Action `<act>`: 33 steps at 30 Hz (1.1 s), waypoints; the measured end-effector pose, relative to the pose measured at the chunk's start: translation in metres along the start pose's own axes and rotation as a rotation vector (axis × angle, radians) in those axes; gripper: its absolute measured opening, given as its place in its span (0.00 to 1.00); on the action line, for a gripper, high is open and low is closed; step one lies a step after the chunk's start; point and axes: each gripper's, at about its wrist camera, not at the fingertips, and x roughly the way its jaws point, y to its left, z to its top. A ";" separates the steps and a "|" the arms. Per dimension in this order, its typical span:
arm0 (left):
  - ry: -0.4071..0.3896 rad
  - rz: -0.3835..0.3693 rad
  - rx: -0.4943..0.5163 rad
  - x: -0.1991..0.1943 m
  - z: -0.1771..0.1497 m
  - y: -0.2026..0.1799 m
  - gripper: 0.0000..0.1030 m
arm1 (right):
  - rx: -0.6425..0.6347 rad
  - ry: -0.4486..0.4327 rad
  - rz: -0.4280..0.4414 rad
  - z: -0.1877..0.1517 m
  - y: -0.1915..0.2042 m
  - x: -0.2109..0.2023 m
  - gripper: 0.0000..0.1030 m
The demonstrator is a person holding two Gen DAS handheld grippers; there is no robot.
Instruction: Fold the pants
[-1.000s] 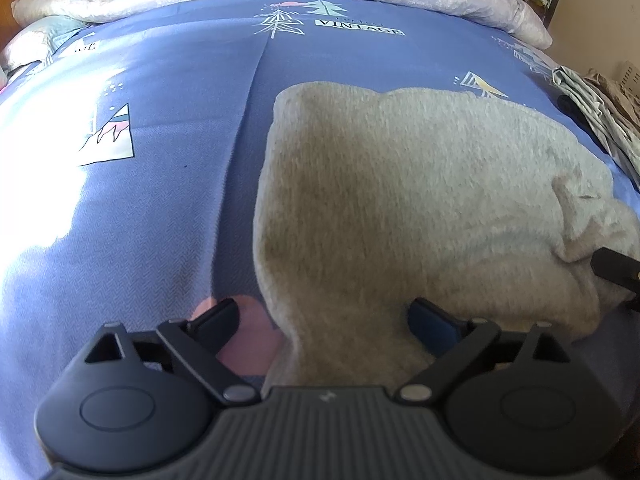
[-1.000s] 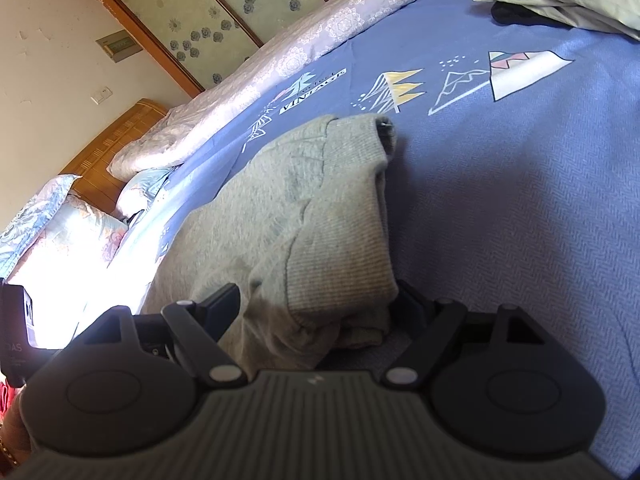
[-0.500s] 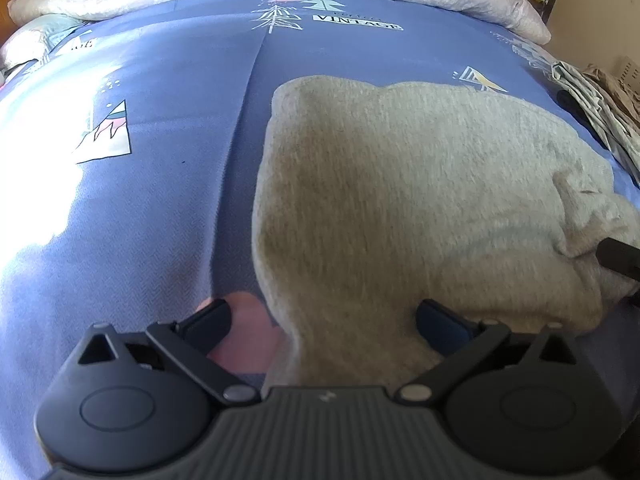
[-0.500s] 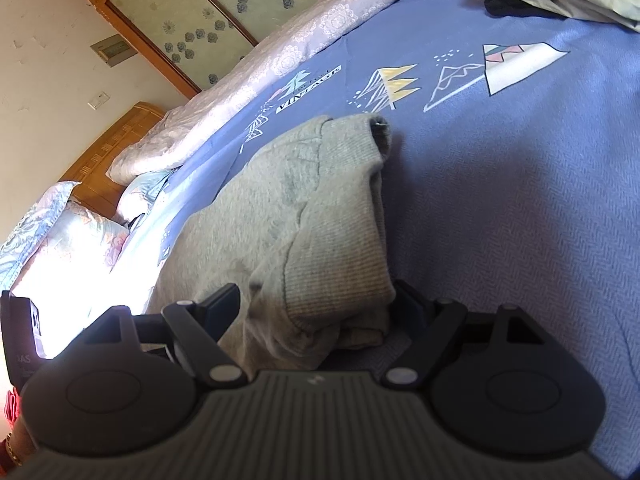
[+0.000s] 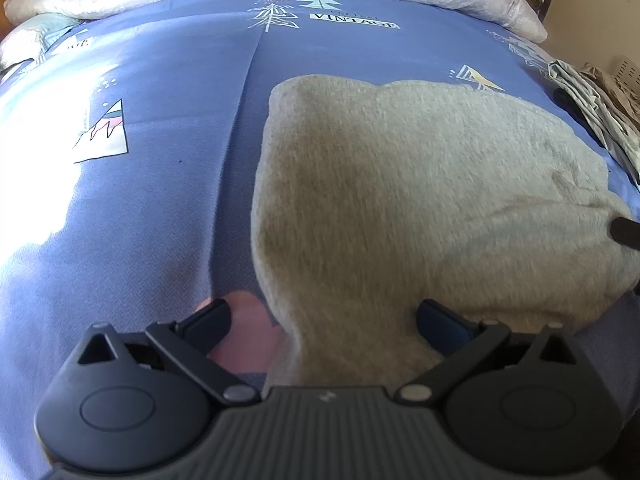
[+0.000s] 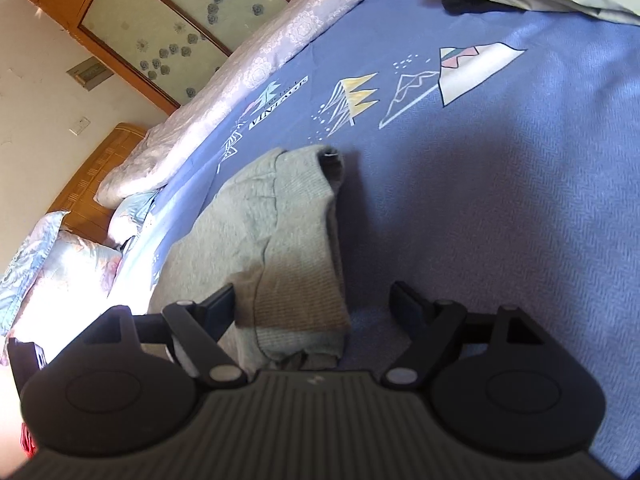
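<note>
The grey pants [image 5: 420,208] lie already folded into a compact bundle on the blue bed [image 5: 168,128], toward 2 o'clock from the left gripper [image 5: 324,320], and both it and the right gripper [image 6: 316,304] have open fingers gripping nothing, so I judge little remains.

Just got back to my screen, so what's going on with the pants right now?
A person is working with two handheld tongs over a bed with a blue printed sheet. The grey knit pants lie on it, already folded into a compact bundle. The left tongs stand wide open with the near edge of the bundle between them, not pinched. The right tongs are open too, around the bundle's ribbed end.
</note>
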 end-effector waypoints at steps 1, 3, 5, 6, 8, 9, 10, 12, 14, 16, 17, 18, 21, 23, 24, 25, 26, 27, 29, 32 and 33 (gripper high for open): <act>-0.001 0.000 0.001 0.000 0.000 0.000 1.00 | -0.002 0.003 -0.003 0.000 0.001 0.001 0.81; -0.002 -0.002 0.001 0.000 0.000 0.001 1.00 | -0.008 0.010 -0.010 0.000 0.003 0.003 0.81; -0.002 -0.003 0.000 0.000 0.000 0.001 1.00 | -0.016 0.021 -0.016 0.002 0.006 0.006 0.81; -0.001 -0.004 -0.001 0.000 0.000 0.001 1.00 | -0.017 0.025 -0.017 0.003 0.006 0.007 0.81; 0.000 -0.003 -0.002 0.001 0.000 0.001 1.00 | -0.022 0.036 -0.015 0.004 0.008 0.011 0.80; 0.000 -0.002 -0.003 0.001 0.000 0.001 1.00 | -0.028 0.043 -0.018 0.005 0.009 0.013 0.77; -0.001 0.000 -0.003 0.001 0.000 0.000 1.00 | -0.030 0.054 -0.018 0.005 0.011 0.016 0.70; -0.002 0.002 -0.002 0.001 0.000 0.000 1.00 | -0.033 0.076 -0.014 0.003 0.016 0.022 0.62; -0.002 0.003 -0.004 0.001 0.000 0.000 1.00 | -0.053 0.093 -0.017 0.003 0.022 0.028 0.60; -0.002 0.002 -0.002 0.001 0.000 0.000 1.00 | -0.075 0.104 -0.029 0.001 0.029 0.032 0.60; -0.002 0.002 -0.001 0.001 0.000 0.000 1.00 | -0.100 0.107 -0.045 0.000 0.033 0.033 0.59; -0.004 0.003 0.001 0.001 0.000 0.000 1.00 | -0.127 0.109 -0.060 0.000 0.037 0.033 0.57; -0.013 0.006 0.009 0.000 -0.001 -0.001 1.00 | -0.173 0.099 -0.093 -0.003 0.041 0.032 0.53; -0.019 0.006 0.014 0.000 -0.003 -0.002 1.00 | -0.193 0.085 -0.114 -0.007 0.043 0.032 0.51; -0.021 0.005 0.014 0.000 -0.003 -0.001 1.00 | -0.208 0.078 -0.126 -0.008 0.045 0.032 0.50; -0.021 0.004 0.014 0.000 -0.003 -0.001 1.00 | -0.225 0.073 -0.139 -0.010 0.048 0.033 0.49; -0.021 0.003 0.014 0.000 -0.003 -0.001 1.00 | -0.244 0.067 -0.152 -0.011 0.051 0.033 0.49; -0.020 0.002 0.013 -0.001 -0.003 -0.001 1.00 | -0.257 0.064 -0.160 -0.013 0.053 0.033 0.48; -0.021 0.002 0.013 0.000 -0.003 -0.001 1.00 | -0.275 0.057 -0.172 -0.013 0.055 0.035 0.48; -0.021 0.002 0.014 0.000 -0.003 0.000 1.00 | -0.289 0.049 -0.182 -0.015 0.058 0.035 0.46; -0.019 0.001 0.013 0.000 -0.003 0.000 1.00 | -0.299 0.047 -0.187 -0.015 0.059 0.035 0.45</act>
